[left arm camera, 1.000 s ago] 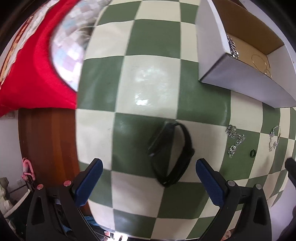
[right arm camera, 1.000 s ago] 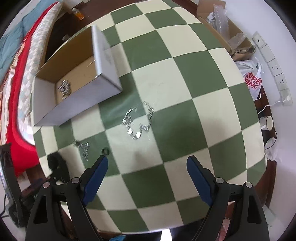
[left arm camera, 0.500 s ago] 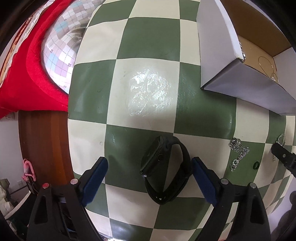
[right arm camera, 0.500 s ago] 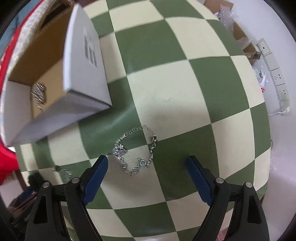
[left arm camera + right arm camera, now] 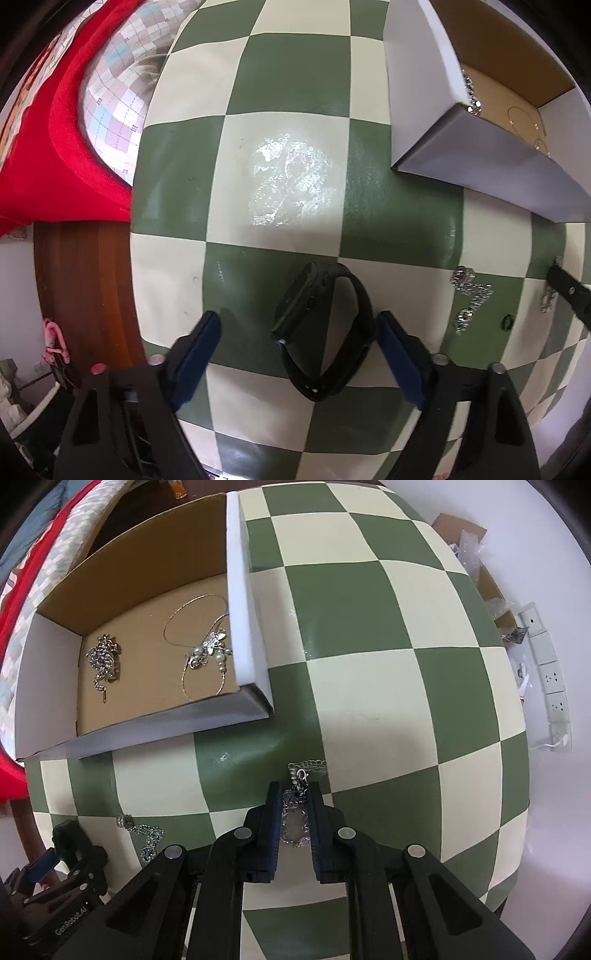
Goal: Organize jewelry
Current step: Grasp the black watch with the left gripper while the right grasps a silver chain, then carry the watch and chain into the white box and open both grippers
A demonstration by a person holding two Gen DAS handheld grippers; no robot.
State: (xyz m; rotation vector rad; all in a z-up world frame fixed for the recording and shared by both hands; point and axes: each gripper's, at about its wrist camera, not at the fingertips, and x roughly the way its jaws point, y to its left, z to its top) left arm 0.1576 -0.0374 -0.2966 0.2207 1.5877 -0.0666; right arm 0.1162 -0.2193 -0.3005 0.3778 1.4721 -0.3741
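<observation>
Pickup step: right gripper (image 5: 294,814) has just closed, pinching the silver bracelet (image 5: 295,819) at lower centre; left gripper (image 5: 297,332), spread, has been narrowing astride the black watch (image 5: 321,332). Next, lift to the cardboard box (image 5: 243,627), upper left.

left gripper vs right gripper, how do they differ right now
The left gripper straddles a black watch with its jaws apart, just closing in, one blue pad at the strap; the right gripper has just clamped shut on a silver bracelet. The left gripper's catch is a bulky loop standing on edge; the right gripper's is a thin chain spilling past its fingertips. Both point down at the checkered table.
</observation>
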